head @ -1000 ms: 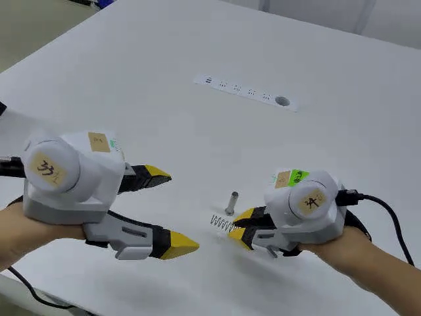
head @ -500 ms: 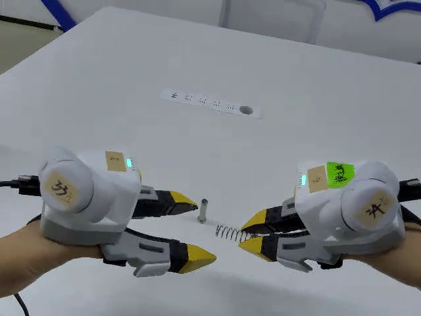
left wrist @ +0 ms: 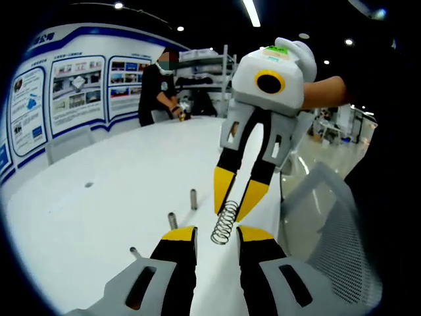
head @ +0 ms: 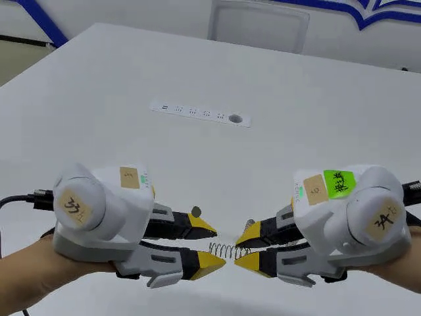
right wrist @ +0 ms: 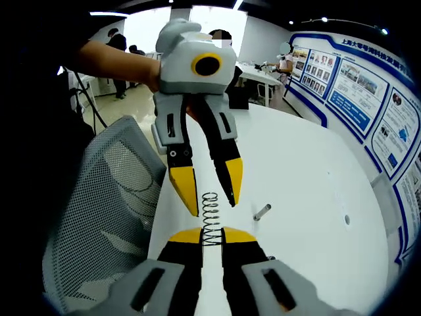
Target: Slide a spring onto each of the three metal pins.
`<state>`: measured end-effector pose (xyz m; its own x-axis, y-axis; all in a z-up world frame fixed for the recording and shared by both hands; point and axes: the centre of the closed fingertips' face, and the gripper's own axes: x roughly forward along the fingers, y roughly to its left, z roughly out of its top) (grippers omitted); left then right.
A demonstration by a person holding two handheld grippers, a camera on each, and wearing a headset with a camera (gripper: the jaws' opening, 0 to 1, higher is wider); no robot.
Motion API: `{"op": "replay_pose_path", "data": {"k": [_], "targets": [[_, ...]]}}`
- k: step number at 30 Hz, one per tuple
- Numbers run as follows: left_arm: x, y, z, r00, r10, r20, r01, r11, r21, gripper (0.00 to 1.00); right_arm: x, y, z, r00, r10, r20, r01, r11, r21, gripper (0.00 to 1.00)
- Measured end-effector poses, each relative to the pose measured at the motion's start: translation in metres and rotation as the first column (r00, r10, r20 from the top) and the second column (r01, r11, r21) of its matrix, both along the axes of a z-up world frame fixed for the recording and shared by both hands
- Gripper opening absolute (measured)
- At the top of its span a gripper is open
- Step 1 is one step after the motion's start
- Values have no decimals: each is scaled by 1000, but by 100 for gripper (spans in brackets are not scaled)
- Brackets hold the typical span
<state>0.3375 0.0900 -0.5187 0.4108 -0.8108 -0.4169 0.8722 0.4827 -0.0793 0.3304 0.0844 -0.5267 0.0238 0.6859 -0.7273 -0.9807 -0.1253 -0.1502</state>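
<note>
A small steel spring point(head: 223, 250) hangs level between the two grippers, above the white table point(head: 296, 118). My right gripper point(head: 242, 247) is shut on one end of it; the spring point(right wrist: 210, 217) runs out from its yellow tips point(right wrist: 210, 237). My left gripper point(head: 209, 245) is open, its jaws on either side of the spring's free end point(left wrist: 225, 222), apart from it. From the left gripper point(left wrist: 218, 234), the right gripper point(left wrist: 240, 194) faces me. Three metal pins stand on the table: point(left wrist: 193, 199), point(left wrist: 172, 220), point(left wrist: 134, 253). One pin point(head: 196, 212) pokes up behind the left jaws.
A white power strip point(head: 197, 113) lies mid-table, beyond the grippers. A chair point(head: 260, 25) stands at the far edge, and a mesh chair point(right wrist: 105, 217) sits beside the near edge. A person point(left wrist: 161, 92) stands at a bench in the background.
The right gripper has carried the spring up off the table and leftward. The left gripper has closed in, so its jaws now flank the spring's free end. The head camera has tilted up.
</note>
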Motion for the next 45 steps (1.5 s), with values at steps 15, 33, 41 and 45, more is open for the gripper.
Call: {"op": "replay_pose_path", "data": {"k": [15,33,41,45], "targets": [[-19,-5,-2,994,-102,51,100,994,41,10,-12,4,1,997,81,-1,-81,997,-1,11],[-11,-1,14,986,-119,118,116,993,30,9,-1,1,8,999,31,-37,-29,998,57,12],[-12,-2,11,985,-132,107,129,991,37,9,-5,1,15,996,49,-79,-41,995,95,11],[-12,-2,10,986,-132,103,128,991,39,9,-6,3,23,994,51,-96,-38,991,129,11]]}}
